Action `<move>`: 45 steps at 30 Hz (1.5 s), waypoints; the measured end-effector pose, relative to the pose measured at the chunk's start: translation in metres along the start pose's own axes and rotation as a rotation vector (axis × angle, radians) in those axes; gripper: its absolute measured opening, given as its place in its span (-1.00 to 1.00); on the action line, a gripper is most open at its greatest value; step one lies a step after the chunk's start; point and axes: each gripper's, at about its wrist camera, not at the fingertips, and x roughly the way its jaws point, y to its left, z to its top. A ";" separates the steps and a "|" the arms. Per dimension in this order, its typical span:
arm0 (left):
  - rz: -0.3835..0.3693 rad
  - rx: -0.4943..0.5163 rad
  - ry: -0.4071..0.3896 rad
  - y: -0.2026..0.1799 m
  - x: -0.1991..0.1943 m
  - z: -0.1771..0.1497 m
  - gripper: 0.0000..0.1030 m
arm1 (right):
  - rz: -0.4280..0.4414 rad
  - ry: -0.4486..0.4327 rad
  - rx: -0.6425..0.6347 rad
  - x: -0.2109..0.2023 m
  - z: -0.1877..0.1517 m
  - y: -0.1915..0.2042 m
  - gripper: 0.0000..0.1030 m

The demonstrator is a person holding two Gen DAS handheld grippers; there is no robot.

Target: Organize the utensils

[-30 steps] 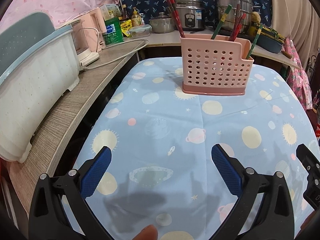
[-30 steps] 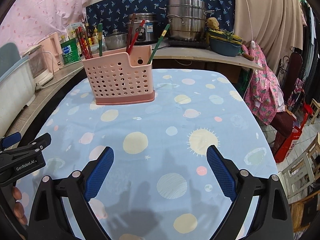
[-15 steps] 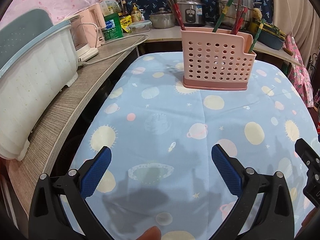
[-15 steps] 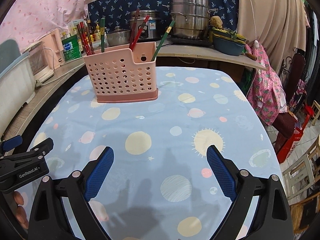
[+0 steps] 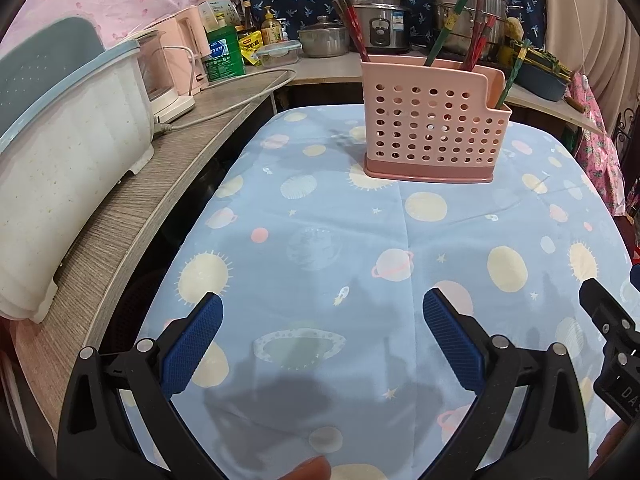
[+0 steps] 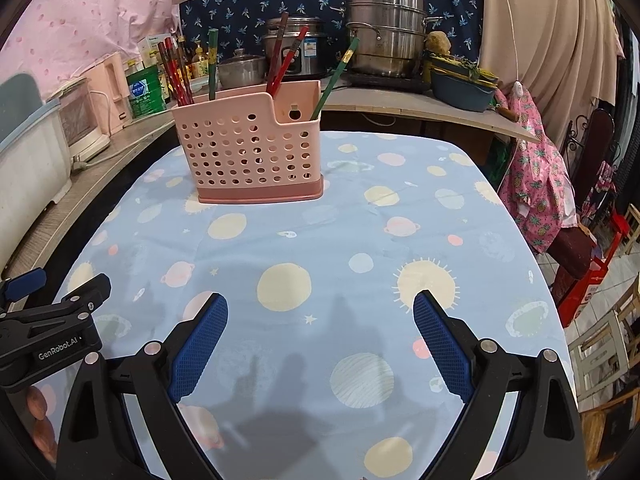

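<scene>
A soft, matt cotton-like tablecloth (image 6: 320, 240) printed with planets covers the table, faintly creased. On it stands a smooth pink plastic basket (image 6: 248, 148), its walls punched with holes, holding glossy lacquered chopsticks (image 6: 176, 72). Behind, a polished steel steamer pot (image 6: 386, 46) and a rice cooker (image 5: 380, 26) shine on the counter. The side shelf (image 5: 132, 208) shows grained wood-look laminate. Both grippers, left (image 5: 320, 340) and right (image 6: 320, 336), pair matt black plastic with textured blue rubbery pads (image 6: 198, 346).

Chopsticks (image 5: 352, 20) hide their lower ends inside the pink holder (image 5: 432, 128).
</scene>
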 end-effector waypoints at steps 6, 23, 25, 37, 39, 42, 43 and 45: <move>0.000 0.002 0.000 0.000 -0.001 0.000 0.86 | -0.001 -0.003 0.002 0.000 0.001 0.000 0.75; 0.000 -0.001 -0.011 -0.001 -0.006 0.002 0.86 | -0.006 -0.009 0.008 -0.003 0.002 -0.001 0.75; -0.001 -0.004 -0.011 0.000 -0.006 0.002 0.86 | -0.006 -0.010 0.008 -0.003 0.002 -0.001 0.75; -0.001 -0.006 -0.012 0.000 -0.006 0.002 0.86 | -0.005 -0.009 0.008 -0.003 0.002 -0.002 0.75; -0.001 -0.007 -0.014 0.001 -0.005 0.002 0.86 | -0.005 -0.010 0.008 -0.002 0.001 -0.001 0.75; -0.001 -0.009 -0.012 0.001 -0.004 0.003 0.86 | -0.006 -0.009 0.008 -0.002 0.001 -0.001 0.75; -0.002 -0.010 -0.012 0.001 -0.004 0.003 0.86 | -0.004 -0.007 0.009 -0.002 0.001 -0.001 0.75; -0.001 -0.010 -0.014 0.001 -0.003 0.003 0.86 | -0.004 -0.005 0.011 -0.002 0.002 -0.002 0.75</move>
